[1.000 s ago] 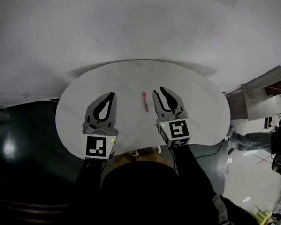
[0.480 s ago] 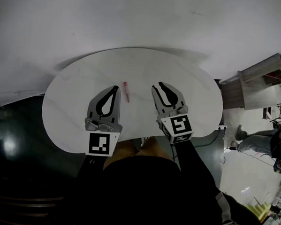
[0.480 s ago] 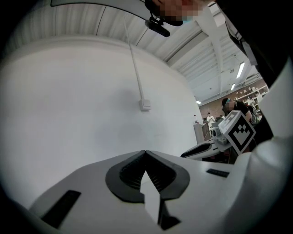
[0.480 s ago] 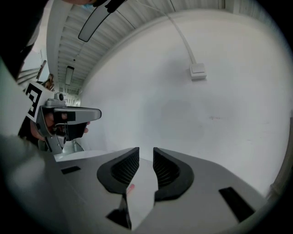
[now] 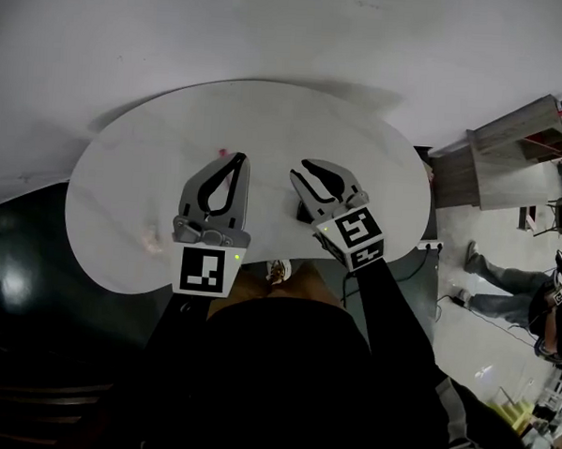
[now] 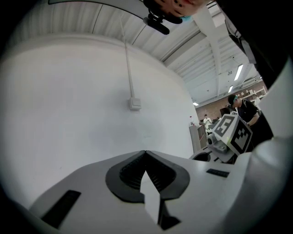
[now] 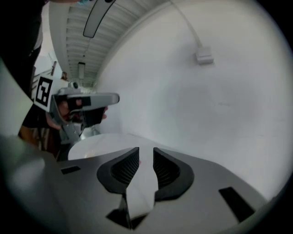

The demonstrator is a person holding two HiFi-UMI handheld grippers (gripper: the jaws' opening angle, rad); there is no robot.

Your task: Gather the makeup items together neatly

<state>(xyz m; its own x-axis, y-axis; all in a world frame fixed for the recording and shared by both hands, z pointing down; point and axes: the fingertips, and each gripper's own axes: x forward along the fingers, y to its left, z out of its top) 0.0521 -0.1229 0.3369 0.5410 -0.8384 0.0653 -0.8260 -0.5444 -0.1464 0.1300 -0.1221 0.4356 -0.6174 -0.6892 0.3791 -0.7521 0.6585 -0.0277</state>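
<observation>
**A:** Quick, the L one. What's its state?

**B:** The left gripper [image 5: 237, 158] is pressed together, tips meeting. Nothing btwn the pads. In its own view they close to a point w/ only pale wall beyond.

**A:** And the makeup item?

**B:** There's a pink stick [image 5: 222, 153] lying on the white table [image 5: 124, 164], just beside the left gripper's tips, on their left. Only a short end shows, and the rest is hidden under that gripper. Can't tell if they touch.

**A:** The R one?

**B:** The right gripper [image 5: 301, 169] is near the left gripper, on its right side, and the two are apart. Its tips sit about level w/ the left gripper's tips and angle in toward them. Its jaws are spread a little, a narrow gap. Nothing is pinched, and the table top shows straight through the gap in its own view.

**A:** Anything else?

**B:** There's a pinkish smudge [image 5: 151, 243] on the table, left of the left gripper's marker cube [image 5: 206, 269] and toward the near edge. It's well apart from the stick and too blurred to say what it is.
</observation>
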